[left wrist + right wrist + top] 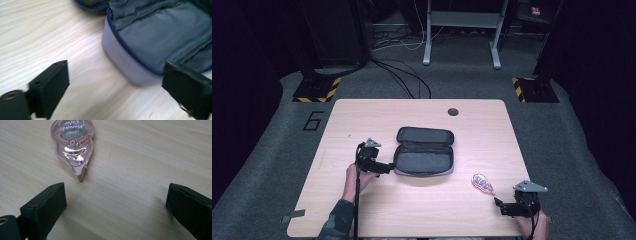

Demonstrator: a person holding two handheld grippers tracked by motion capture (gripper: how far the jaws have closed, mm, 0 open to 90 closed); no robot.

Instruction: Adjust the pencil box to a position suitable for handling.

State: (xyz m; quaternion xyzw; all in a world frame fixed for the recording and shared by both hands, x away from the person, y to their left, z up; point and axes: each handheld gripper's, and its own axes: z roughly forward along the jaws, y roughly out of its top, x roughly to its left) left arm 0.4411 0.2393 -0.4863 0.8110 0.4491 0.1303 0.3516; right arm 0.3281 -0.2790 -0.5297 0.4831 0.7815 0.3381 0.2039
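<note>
one table (362,115) of pale wood is seen from above, with one case (424,151) laid open near its middle (grey lining, blue zip edge). the left gripper (388,168) is held just beside the case's near left corner; in the left gripper view the case (160,37) lies ahead and to the right, its pale outer wall just in front of the right jaw, and whether they touch cannot be told. the jaws of this gripper (115,86) are spread wide, with nothing between them but bare wood.

the right gripper (498,202) is held near the table's near right corner. one tape roller (482,183) (clear pink shell) lies flat on the table just ahead of it, well apart from the case. in the right gripper view the roller (72,146) sits ahead and to the left, its tip pointing back toward the left jaw without touching it. the jaws of this gripper (116,202) are also spread wide and empty.

two grippers are counted, one case, one roller.
</note>
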